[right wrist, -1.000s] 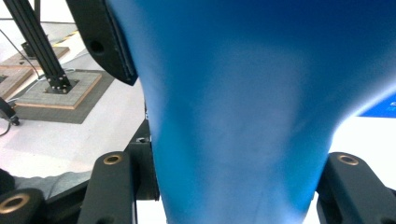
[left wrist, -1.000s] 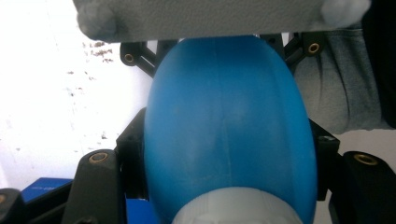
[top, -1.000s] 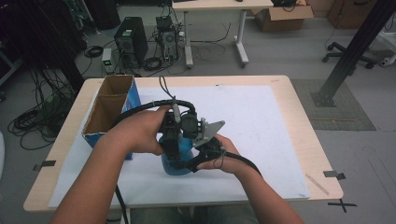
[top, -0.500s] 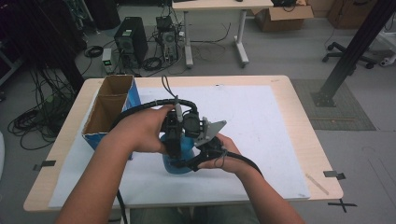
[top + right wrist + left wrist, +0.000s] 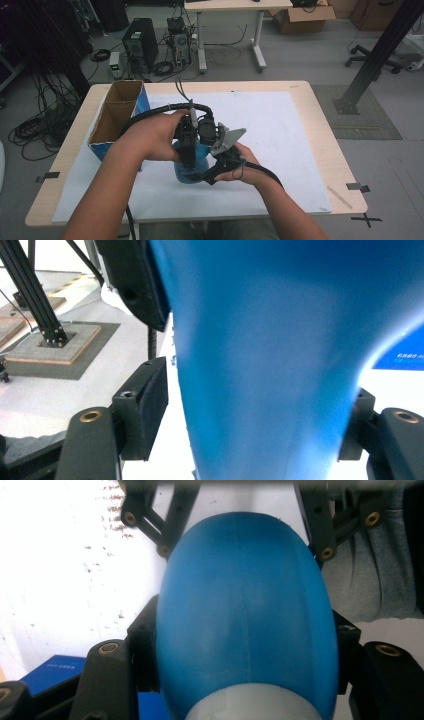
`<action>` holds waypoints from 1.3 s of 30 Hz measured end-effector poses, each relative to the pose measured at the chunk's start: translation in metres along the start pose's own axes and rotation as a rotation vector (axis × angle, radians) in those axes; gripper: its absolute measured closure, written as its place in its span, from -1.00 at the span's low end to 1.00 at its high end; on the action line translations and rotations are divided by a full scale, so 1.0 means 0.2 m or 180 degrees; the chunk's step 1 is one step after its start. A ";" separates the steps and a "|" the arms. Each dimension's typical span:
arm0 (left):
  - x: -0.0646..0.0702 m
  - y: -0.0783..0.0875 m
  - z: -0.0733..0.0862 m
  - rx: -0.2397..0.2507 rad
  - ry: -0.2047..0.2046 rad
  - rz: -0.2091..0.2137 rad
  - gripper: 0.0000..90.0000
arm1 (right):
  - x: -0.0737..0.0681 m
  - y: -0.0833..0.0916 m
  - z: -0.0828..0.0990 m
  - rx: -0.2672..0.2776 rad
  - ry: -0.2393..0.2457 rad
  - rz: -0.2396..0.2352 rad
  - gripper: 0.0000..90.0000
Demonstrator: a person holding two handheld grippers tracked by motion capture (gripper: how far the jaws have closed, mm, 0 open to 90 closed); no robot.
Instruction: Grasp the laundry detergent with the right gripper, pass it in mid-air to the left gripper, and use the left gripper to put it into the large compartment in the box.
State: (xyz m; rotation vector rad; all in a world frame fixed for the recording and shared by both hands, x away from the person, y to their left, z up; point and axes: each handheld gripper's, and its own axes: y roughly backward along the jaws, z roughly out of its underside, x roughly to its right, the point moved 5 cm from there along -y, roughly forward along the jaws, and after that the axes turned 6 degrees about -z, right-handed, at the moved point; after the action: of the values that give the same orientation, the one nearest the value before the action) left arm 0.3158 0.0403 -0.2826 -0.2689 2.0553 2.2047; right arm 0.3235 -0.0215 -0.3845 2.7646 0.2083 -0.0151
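A: Our left gripper (image 5: 187,150) is clamped on the blue bottle (image 5: 192,167), one pad on each flank of its rounded body; the left gripper view has its white neck end (image 5: 255,705) nearest the camera. The bottle sits mid-tabletop on the white sheet (image 5: 280,130).

B: We judge it as smooth, stiff plastic, likely light and a bit slippery, so we'd take it across the widest part, where the pads can't slide off the curve.

A: Our right gripper (image 5: 220,165) has just been opening. The bottle is between its jaws, and we see a gap beside the near pad (image 5: 145,405), so it isn't pressing.

B: Then one grip carries it. To the left the cardboard box (image 5: 117,117) stands close; to the right we have open sheet well short of the tabletop (image 5: 325,130) edge.
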 end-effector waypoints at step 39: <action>-0.05 0.04 -0.04 0.0022 -0.0022 0.0067 -0.15 | 0.01 0.21 0.04 0.0051 -0.0187 -0.0174 -0.99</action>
State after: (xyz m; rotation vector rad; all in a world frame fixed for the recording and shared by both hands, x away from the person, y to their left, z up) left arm 0.3246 0.0327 -0.2734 -0.2397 2.0714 2.2067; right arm 0.3320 -0.0634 -0.3758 2.7691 0.2691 -0.1126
